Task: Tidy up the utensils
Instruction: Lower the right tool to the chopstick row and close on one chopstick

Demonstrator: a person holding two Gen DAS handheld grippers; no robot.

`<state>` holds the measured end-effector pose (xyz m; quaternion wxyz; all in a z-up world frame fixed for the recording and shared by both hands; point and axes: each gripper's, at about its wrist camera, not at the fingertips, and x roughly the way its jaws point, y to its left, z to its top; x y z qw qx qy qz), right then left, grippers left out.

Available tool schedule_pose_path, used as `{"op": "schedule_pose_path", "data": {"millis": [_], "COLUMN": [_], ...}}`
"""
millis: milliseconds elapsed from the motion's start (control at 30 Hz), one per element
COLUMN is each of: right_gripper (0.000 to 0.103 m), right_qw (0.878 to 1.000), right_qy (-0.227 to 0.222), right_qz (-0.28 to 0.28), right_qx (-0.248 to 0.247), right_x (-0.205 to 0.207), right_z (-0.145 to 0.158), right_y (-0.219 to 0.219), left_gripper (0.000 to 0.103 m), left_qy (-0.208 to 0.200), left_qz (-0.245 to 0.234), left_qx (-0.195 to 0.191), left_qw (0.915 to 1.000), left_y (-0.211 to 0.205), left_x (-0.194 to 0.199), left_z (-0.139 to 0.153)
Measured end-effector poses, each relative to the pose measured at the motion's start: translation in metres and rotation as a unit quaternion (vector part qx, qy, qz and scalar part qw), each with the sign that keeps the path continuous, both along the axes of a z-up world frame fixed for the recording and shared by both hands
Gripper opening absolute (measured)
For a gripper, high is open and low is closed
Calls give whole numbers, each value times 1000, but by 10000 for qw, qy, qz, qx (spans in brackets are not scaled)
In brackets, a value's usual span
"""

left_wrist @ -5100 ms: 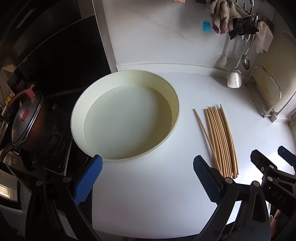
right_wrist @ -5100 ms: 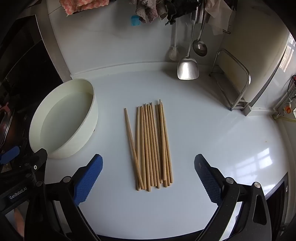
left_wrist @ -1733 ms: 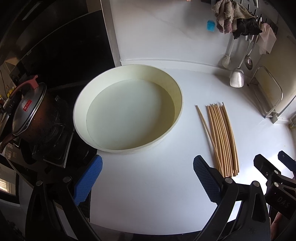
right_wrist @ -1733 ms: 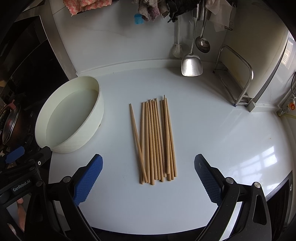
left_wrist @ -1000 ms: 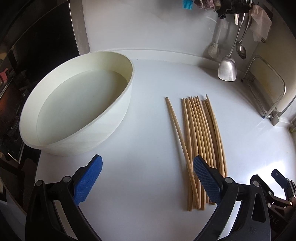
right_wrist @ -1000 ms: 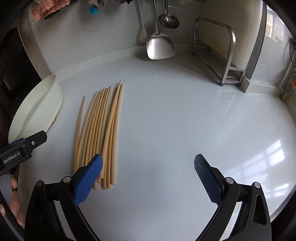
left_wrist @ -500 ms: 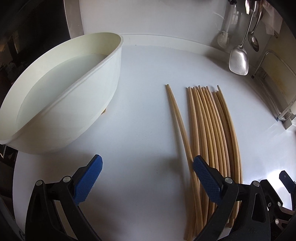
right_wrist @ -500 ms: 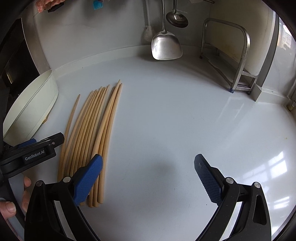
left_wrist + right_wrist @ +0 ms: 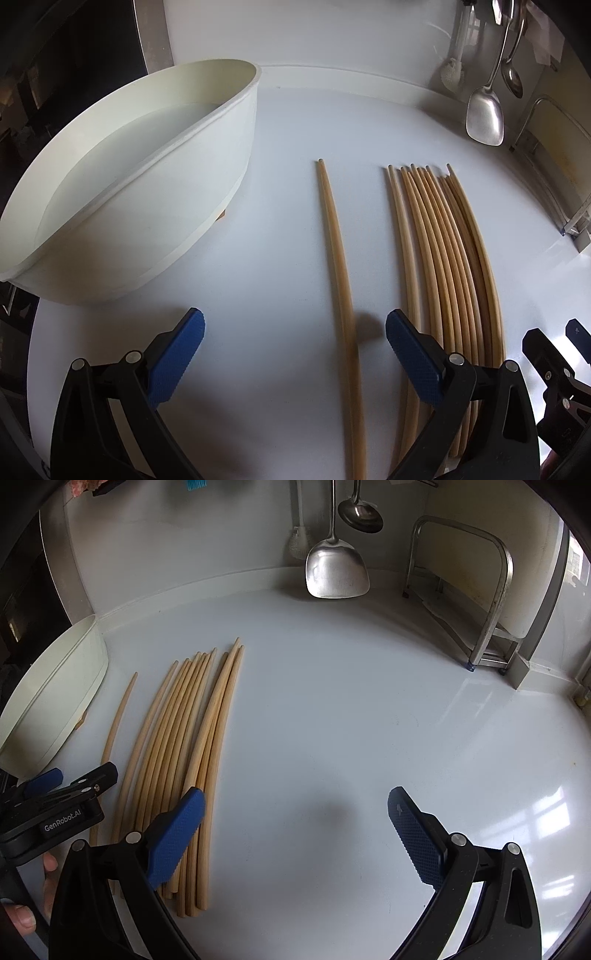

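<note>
Several wooden chopsticks (image 9: 443, 258) (image 9: 177, 746) lie side by side on the white counter. One single chopstick (image 9: 338, 258) (image 9: 120, 712) lies apart on their left. My left gripper (image 9: 295, 347) is open and low over the counter, its blue pads straddling the single chopstick's near half without touching it. Its body (image 9: 55, 812) shows at the left of the right wrist view, held by a hand. My right gripper (image 9: 295, 827) is open over bare counter, with its left pad (image 9: 173, 830) above the right edge of the bundle.
A wide white basin (image 9: 122, 192) (image 9: 48, 701) stands left of the chopsticks. A metal spatula (image 9: 336, 565), a ladle (image 9: 360, 513) and a brush hang on the back wall. A steel rack (image 9: 480, 602) stands at the back right. A dark stove area lies beyond the basin.
Both grippers have dropped lower and closer to the chopsticks. The left one has shifted right from the basin, so the single chopstick now lies between its pads.
</note>
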<state>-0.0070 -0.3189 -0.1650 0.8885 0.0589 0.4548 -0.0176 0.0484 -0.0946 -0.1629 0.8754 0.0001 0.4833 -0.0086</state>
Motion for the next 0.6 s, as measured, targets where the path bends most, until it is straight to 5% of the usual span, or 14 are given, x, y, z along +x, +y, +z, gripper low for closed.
{"op": "schedule_pose_path", "data": {"millis": [600], "right_gripper": [95], "right_qw": [9972], "right_qy": [49], "right_qz": [121], "right_qx": [-739], "right_x": [22], "right_z": [-16], "right_y": [16], "left_gripper": [97], "left_qy": [42], "left_qz": [199], "left_qx": [78], "left_qw": [9998], "left_y": [25], "left_x": [-3], "left_z": [1]}}
